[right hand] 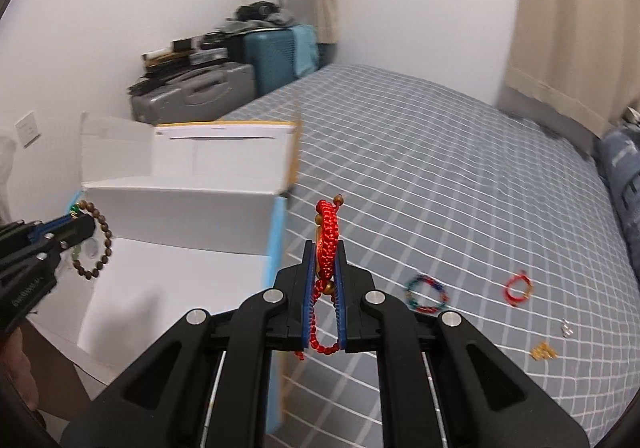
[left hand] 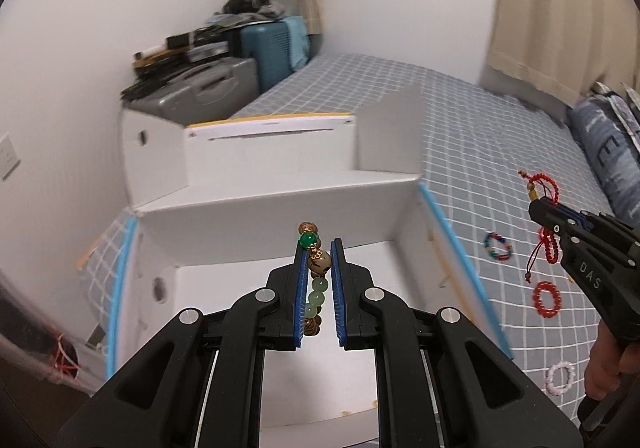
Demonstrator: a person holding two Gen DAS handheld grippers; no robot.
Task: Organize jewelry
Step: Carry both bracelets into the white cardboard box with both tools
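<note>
Bracelets in both claws: left gripper (left hand: 319,248) pinches a beaded bracelet (left hand: 316,284) above the white box (left hand: 400,207); right gripper (right hand: 325,252) clamps a red woven bracelet (right hand: 329,240) over the checked bedsheet (right hand: 440,167).

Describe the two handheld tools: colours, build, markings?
Both match: the left tool and right tool have matte black angular linkage arms with silver round pivot pins and blue ribbed pads lining the fingers. White "DAS" lettering runs along the right tool's side. No cables or sleeves visible.

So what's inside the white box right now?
The white box shows only bare white floor. The left gripper, shut on the beaded bracelet, covers the box's near part, so that stays unseen.
</note>
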